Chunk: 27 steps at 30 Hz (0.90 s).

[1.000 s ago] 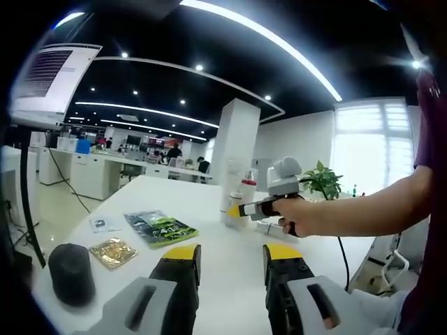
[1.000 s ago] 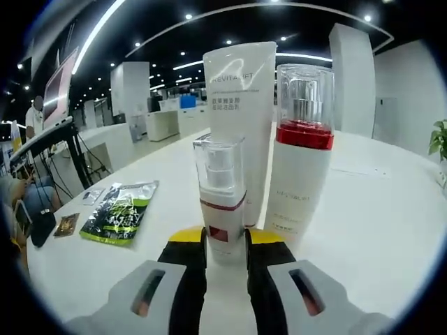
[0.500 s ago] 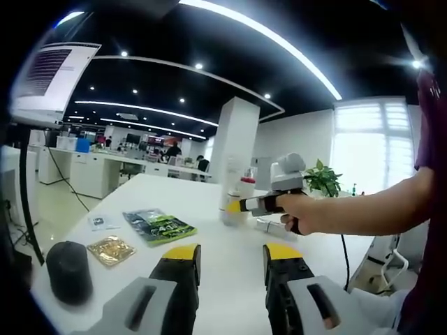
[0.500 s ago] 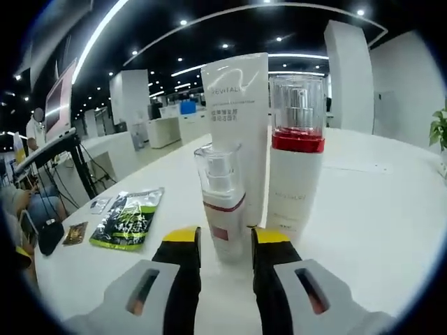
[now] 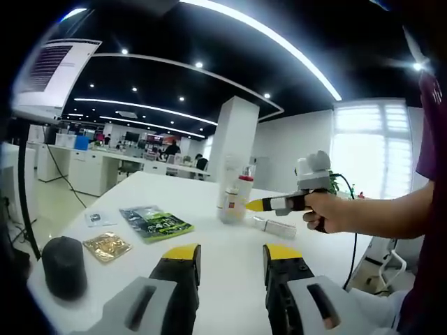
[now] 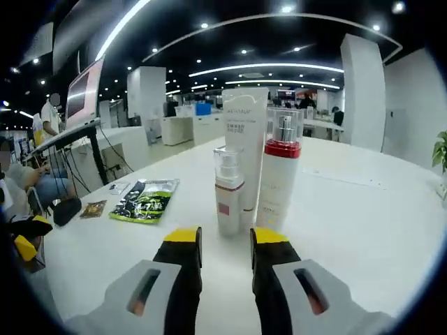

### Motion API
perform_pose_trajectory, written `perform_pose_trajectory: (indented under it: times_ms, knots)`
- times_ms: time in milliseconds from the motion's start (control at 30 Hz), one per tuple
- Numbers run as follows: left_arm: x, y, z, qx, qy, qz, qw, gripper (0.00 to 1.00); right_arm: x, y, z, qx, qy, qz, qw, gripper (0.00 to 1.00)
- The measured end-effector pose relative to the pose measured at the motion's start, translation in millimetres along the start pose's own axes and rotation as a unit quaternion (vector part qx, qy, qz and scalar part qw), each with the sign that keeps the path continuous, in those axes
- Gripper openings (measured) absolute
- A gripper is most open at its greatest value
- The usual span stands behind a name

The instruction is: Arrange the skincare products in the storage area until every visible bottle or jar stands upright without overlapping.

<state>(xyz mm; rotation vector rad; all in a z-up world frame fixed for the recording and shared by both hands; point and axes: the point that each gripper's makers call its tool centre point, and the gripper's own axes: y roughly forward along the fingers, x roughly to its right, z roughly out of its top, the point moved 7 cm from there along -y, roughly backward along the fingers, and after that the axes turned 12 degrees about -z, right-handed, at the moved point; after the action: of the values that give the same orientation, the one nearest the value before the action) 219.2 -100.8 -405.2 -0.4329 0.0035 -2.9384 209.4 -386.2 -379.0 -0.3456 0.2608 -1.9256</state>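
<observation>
Smooth white tabletop (image 6: 363,209) faintly glossy; clear plastic cap on small white pump bottle (image 6: 228,192); shiny crinkled green foil sachet (image 6: 145,201).

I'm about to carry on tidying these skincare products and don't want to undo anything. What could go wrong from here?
Three risks:
1. The small pump bottle, white tube and red-collared pump bottle stand packed together; nudging one may topple the others.
2. A slim bottle lies on its side near the right gripper; it might roll when touched.
3. The open left gripper is close to the table and could sweep the green packet.
</observation>
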Motion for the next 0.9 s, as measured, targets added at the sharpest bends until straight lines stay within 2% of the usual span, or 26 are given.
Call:
perform_pose_trajectory:
  times_ms: [100,200,300,333,400,567,633,700,833,900]
  knots:
    - [3.9,3,-1.2,-0.002,0.000,-0.007,1.0000,0.36,22,-15,-9.0,-0.016,-0.040,-0.015,0.9990,0.30]
    - [5.1,4,-1.6,0.000,-0.003,-0.010,0.9999,0.36,40,-24,-22.2,-0.034,-0.057,-0.025,0.9975,0.34]
    - [7.1,6,-3.4,-0.003,-0.003,-0.014,0.9999,0.36,48,-26,-31.9,-0.053,-0.053,-0.017,0.9971,0.37]
    - [7.7,6,-3.8,-0.003,-0.003,-0.015,0.9999,0.36,46,-26,-37.4,-0.070,-0.052,0.001,0.9962,0.38]
    - [9.4,7,-4.2,-0.004,-0.006,-0.018,0.9998,0.36,46,-23,-42.6,-0.081,-0.047,0.012,0.9955,0.38]
    - [13.1,8,-3.5,-0.006,-0.002,-0.023,0.9997,0.36,47,-11,-44.4,-0.096,-0.064,0.016,0.9932,0.32]
    - [13.5,7,-2.9,-0.004,-0.002,-0.023,0.9997,0.36,44,-10,-44.1,-0.110,-0.062,0.025,0.9916,0.33]
    - [13.6,5,-2.4,-0.001,-0.005,-0.022,0.9997,0.36,43,-5,-47.8,-0.128,-0.084,0.033,0.9877,0.32]
    - [13.3,3,-2.7,-0.001,-0.006,-0.022,0.9997,0.36,42,-1,-52.4,-0.148,-0.090,0.030,0.9845,0.22]
    - [12.6,1,-3.1,-0.003,-0.006,-0.023,0.9997,0.36,43,0,-52.9,-0.149,-0.088,0.027,0.9846,0.21]
